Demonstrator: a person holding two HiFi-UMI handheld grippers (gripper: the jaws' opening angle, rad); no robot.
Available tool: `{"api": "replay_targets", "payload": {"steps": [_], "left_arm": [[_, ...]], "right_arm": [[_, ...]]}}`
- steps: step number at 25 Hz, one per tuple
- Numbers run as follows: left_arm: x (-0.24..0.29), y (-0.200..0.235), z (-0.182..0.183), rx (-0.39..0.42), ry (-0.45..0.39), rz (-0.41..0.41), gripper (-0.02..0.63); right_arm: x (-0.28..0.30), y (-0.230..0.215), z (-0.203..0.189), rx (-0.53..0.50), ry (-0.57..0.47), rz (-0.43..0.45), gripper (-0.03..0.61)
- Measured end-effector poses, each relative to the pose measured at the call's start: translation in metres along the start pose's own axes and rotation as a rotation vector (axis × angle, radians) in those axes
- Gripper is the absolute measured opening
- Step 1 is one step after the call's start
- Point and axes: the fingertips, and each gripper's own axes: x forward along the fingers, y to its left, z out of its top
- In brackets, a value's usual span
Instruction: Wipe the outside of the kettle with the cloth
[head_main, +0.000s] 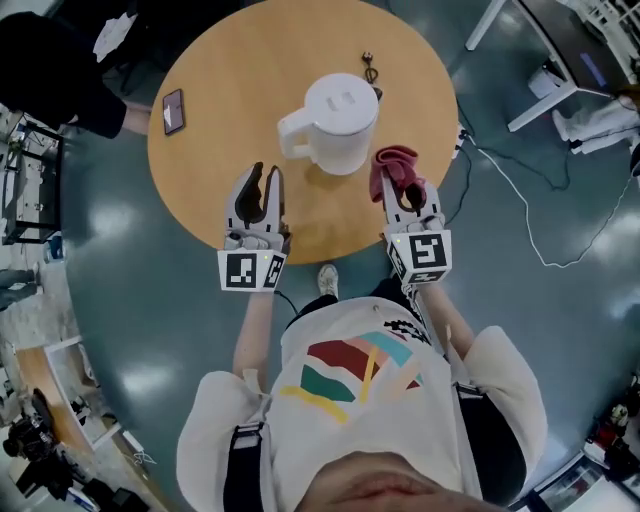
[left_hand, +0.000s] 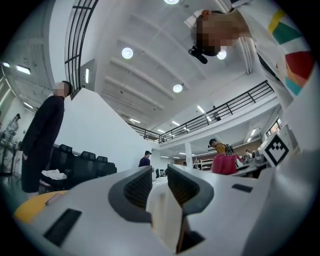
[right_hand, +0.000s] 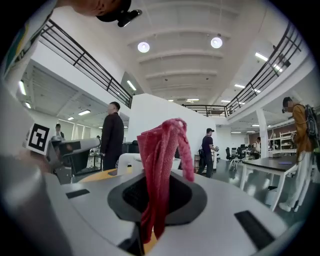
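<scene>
**Round worktop, cloth in right claw**

Head view: the wooden worktop carries a white kettle. The left claw is near its handle and the right claw just right of it.

Left gripper view: jaws slightly apart, nothing between.

Right gripper view: jaws clamped on a red cloth.

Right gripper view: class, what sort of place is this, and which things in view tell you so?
Probably a large open-plan office or lab hall: a mezzanine railing runs overhead, desks and office chairs stand beyond, and people stand about.
</scene>
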Motion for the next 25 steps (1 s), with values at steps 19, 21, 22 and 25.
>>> {"api": "replay_targets", "payload": {"steps": [19,21,22,25], "left_arm": [[0.006,-0.032,-0.056,-0.141,0.062,-0.134,0.138],[-0.001,-0.036,-0.051,-0.123,0.06,-0.123,0.137],[-0.005,-0.038,-0.049,-0.116,0.059,-0.114,0.138],[-0.012,-0.051,-0.036,-0.085,0.041,-0.088,0.137]], "right_arm": [[-0.02,0.028,0.001,-0.092,0.01,-0.076,0.038],[-0.028,0.031,0.001,-0.12,0.016,-0.046,0.038],[-0.034,0.031,0.001,-0.123,0.018,-0.032,0.038],[-0.048,0.025,0.003,-0.118,0.008,-0.003,0.038]]}}
